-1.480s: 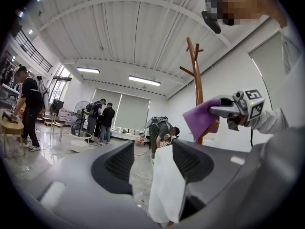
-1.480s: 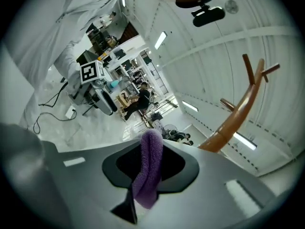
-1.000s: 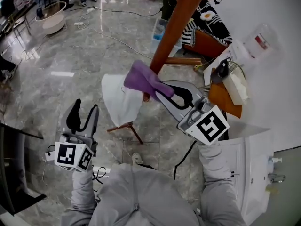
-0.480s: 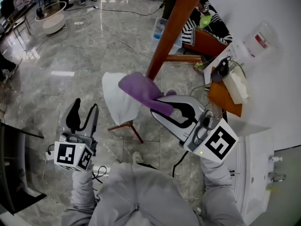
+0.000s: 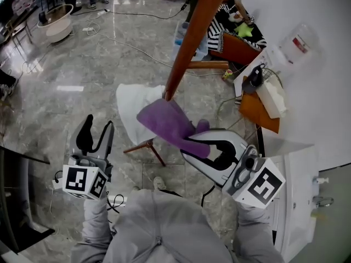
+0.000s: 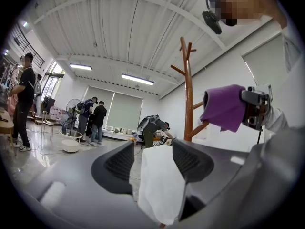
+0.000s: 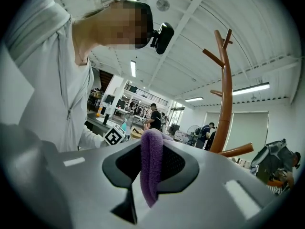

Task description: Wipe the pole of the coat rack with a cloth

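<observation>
The brown coat rack pole slants from the top of the head view down to its base by a white cloth. My right gripper is shut on a purple cloth, which hangs just below and in front of the pole's lower end. In the right gripper view the purple cloth is pinched between the jaws and the pole stands apart to the right. My left gripper is open at the lower left, holding nothing. Past its jaws, the left gripper view shows the white cloth.
A rack leg sticks out toward my feet. Boxes and clutter and a white cabinet line the right wall. Cables cross the marble floor, and a round white basin sits far left. Several people stand at the far end.
My right gripper has drawn the purple cloth down along the pole and toward me, from mid-pole to its lower end. The left gripper has stayed put.
</observation>
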The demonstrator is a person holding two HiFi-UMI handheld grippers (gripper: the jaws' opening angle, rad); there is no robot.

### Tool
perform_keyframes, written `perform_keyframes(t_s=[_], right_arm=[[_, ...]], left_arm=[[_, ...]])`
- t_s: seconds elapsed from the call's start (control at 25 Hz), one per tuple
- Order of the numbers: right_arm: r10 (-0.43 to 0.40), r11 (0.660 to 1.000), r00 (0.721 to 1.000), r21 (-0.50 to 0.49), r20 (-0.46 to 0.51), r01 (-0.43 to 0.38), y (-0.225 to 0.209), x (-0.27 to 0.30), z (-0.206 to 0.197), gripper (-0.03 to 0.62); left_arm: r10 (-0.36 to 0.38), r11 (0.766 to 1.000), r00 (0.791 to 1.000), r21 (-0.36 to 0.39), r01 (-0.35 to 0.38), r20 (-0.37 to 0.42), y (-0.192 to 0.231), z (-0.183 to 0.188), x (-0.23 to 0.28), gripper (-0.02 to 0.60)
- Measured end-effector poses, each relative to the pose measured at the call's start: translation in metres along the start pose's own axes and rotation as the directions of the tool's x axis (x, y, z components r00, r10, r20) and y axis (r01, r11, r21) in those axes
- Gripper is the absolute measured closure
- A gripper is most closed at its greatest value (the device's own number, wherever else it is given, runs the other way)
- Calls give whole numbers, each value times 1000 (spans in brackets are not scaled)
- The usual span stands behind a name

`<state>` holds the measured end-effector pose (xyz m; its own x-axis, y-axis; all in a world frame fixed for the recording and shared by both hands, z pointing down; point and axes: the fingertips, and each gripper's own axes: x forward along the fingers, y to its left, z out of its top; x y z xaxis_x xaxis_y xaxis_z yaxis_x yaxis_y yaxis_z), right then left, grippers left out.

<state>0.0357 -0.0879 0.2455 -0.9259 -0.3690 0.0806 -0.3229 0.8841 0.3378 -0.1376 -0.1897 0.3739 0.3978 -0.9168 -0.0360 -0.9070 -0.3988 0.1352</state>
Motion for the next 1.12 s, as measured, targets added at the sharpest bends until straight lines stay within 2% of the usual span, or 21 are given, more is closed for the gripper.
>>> perform_keyframes(t_s=[0.28,0.44,0.64,0.88,1.04,1.12], right_arm=[[17,998,1000,-54,-12,-17,20,-17,19,531],[-15,993,999,-118,-36,11,16,-25,28,531],[-152,971,987,-196,-58,138,-18,-37,42,531],[-358,914,934,-210,-12,347,-71,-51,74,531],[-424,888,906,-200,-1,415,-105,-56,93,531],[-437,889,899,-178,-44,423,-126,-55,89,531]], left_arm=[[-30,1000,1000,3,30,6,-8,3,4,310],[-45,999,999,7,45,9,-12,5,5,310],[-57,998,998,6,57,19,-14,5,7,310],[-53,999,998,5,53,18,-10,7,5,310],[-44,999,999,5,44,22,-8,9,4,310],[-39,999,999,4,39,24,-6,8,2,310]])
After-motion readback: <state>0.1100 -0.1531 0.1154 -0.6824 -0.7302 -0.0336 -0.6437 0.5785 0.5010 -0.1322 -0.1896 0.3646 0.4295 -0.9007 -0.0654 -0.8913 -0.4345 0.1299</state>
